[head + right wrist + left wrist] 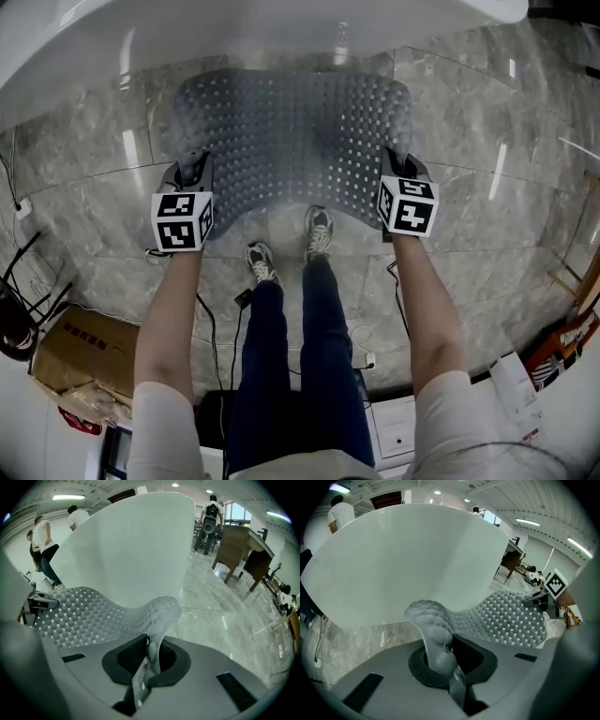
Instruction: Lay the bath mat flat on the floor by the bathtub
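1. Head view: the bath mat [295,141] is stretched between the left gripper [194,167] and the right gripper [395,161], beside the bathtub [187,37]. Shoes [319,230] stand just near it, and a cardboard box [80,349] lies near left.
2. Left gripper view: the jaws are clamped on the bath mat's left corner.
3. Right gripper view: the jaws are clamped on its right corner, with a desk [236,545] far right.

The right gripper's [151,654] jaws pinch an upturned corner of the grey studded rubber bath mat [89,613], which spreads leftward before the white curved bathtub wall [131,550]. Glossy grey marble floor tiles [225,616] stretch right; people [44,541] stand beyond.
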The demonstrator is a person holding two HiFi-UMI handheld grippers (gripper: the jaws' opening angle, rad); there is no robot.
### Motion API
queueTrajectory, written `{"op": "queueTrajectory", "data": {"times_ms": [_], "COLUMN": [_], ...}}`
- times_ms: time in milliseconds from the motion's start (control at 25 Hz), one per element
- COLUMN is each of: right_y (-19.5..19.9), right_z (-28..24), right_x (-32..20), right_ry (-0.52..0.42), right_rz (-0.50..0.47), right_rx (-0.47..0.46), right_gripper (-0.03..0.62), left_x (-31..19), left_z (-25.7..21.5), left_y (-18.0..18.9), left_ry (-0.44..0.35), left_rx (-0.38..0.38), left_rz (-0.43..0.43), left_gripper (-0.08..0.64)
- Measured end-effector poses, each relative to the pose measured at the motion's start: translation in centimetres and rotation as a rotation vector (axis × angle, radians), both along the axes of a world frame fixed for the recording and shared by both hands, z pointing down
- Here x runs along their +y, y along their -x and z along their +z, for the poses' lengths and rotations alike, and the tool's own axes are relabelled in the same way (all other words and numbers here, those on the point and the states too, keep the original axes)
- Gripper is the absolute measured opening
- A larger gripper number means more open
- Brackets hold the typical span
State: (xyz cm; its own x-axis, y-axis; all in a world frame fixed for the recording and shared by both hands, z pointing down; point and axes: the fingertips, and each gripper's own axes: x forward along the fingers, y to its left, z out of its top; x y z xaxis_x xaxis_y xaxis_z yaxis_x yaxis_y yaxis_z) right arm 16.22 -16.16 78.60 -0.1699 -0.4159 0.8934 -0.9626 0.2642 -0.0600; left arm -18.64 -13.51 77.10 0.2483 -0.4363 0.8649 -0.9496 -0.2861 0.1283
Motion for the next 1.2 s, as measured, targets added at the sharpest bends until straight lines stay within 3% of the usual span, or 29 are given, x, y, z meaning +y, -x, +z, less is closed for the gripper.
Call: {"op": "queueTrajectory", "data": {"times_ms": [440,1200], "right_y": [-0.6,-1.4], "right_z": [3.5,9.8], "right_x": [0.1,-1.1], "right_ry": [0.012,-0.004], "right_rz": [-0.013,-0.02], "right_rx": [0.004,0.05], "right_gripper": [0.041,0.041], "left_x": [-0.5,-1.6], "left_z": [3.9,10.4], "left_y": [-0.2,-0.5], "left_ry": [0.019,0.021], "left_rx": [-0.06,-0.119], "left_rz": [0.049,0.041], "left_gripper": [0.046,0.046]}}
